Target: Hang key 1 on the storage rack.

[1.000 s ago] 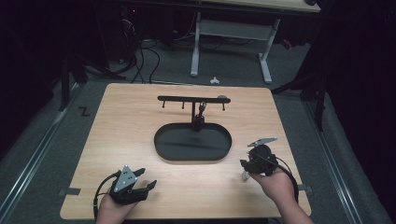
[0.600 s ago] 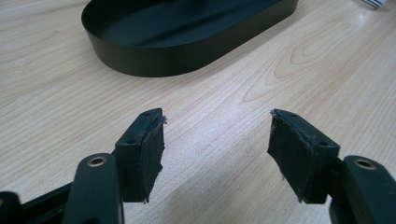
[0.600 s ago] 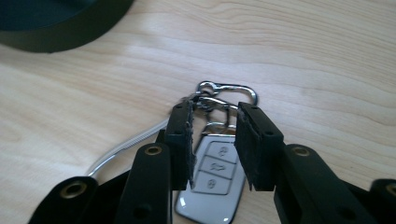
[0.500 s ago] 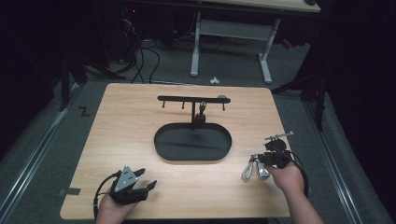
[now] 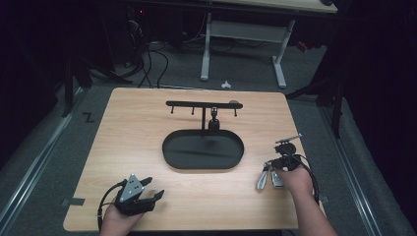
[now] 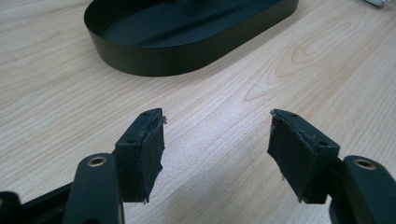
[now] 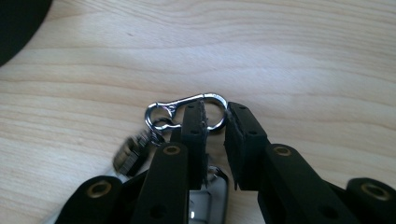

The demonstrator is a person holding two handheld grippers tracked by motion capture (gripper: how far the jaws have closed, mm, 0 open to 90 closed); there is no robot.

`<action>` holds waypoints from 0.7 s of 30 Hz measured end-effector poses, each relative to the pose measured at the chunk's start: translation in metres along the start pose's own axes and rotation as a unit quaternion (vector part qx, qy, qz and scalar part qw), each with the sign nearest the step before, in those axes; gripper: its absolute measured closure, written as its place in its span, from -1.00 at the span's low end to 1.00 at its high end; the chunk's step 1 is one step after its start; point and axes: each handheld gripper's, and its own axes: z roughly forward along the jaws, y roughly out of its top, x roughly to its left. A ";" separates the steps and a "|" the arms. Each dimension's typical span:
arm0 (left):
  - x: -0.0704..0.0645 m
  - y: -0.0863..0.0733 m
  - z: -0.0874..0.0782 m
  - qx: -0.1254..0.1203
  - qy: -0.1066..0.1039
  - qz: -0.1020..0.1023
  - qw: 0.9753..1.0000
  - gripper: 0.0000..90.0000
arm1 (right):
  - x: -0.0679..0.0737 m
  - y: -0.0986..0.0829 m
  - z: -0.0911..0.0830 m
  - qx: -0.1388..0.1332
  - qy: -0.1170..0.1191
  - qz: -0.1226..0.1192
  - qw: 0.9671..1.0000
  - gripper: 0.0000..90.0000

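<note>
Right gripper view | right tongs [image 7: 215,123] pinch one carabiner [image 7: 184,108] | keys blurred

The table [image 5: 147,128] is pale wood with a visible grain and a smooth matt finish. The oval tray [image 6: 154,60] looks like matt black metal. The carabiner clip [image 7: 184,108] is polished, shiny metal. The right gripper [image 7: 215,122] has matt black plastic arms and rough dark pads [image 7: 198,128].

Black two-jaw left gripper [image 5: 153,197] with grey three-cornered top plate, looping black cable, worn pads [image 6: 150,154], brass-ringed screw holes, matching black right gripper [image 7: 215,122], bare forearms
</note>
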 end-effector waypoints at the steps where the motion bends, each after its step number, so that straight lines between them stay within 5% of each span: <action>1: 0.000 0.000 0.000 0.000 0.000 0.001 1.000 -0.20 | 0.003 0.002 0.001 -0.003 -0.002 -0.009 1.000 0.73; 9: 0.000 0.000 0.001 0.003 -0.001 0.001 1.000 -0.20 | 0.034 0.016 0.010 -0.003 0.014 -0.048 0.999 0.71; 18: -0.001 0.000 0.002 0.004 -0.003 0.003 1.000 -0.20 | 0.053 0.011 -0.006 -0.024 0.031 -0.072 0.997 0.63; 21: -0.002 0.001 0.005 0.008 -0.006 0.008 1.000 -0.20 | 0.056 0.003 -0.004 -0.019 0.064 -0.071 0.995 0.35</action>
